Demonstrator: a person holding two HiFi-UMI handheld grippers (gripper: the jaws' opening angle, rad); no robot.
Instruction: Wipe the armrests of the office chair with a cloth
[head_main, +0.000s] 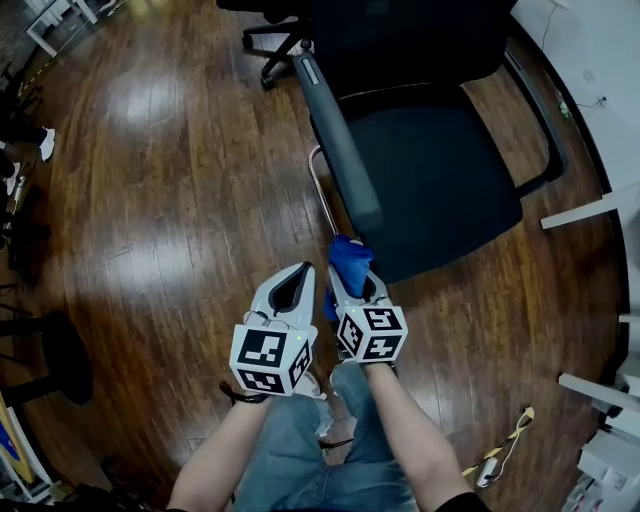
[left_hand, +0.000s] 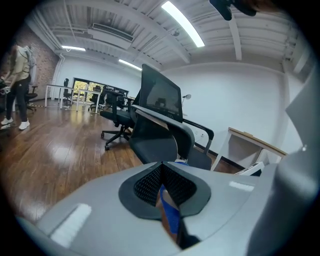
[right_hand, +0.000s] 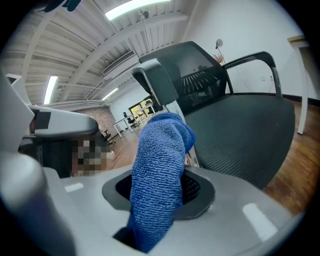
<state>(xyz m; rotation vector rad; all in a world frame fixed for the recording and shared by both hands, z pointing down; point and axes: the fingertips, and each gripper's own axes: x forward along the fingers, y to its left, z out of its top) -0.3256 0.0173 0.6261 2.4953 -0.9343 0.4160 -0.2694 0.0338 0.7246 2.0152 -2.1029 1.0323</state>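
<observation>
Right hand-held gripper (head_main: 355, 283) is clamped on the blue cloth (head_main: 349, 256). Left hand-held gripper (head_main: 303, 272) has its jaws together, empty, just beside it. Cloth sits at the front tip of the near armrest (head_main: 343, 150); I can't confirm contact. My read: wiping is barely underway. Far armrest (head_main: 541, 112) is well apart, not yet done.

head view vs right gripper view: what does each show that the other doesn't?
Head view only: the person's forearms, jeans and the grippers' marker cubes, seen from above over the wood floor. Right gripper view only: the ceiling lights, and a close look at the cloth clamped in the right gripper. Both: the blue cloth, the chair's near armrest and its seat.
</observation>
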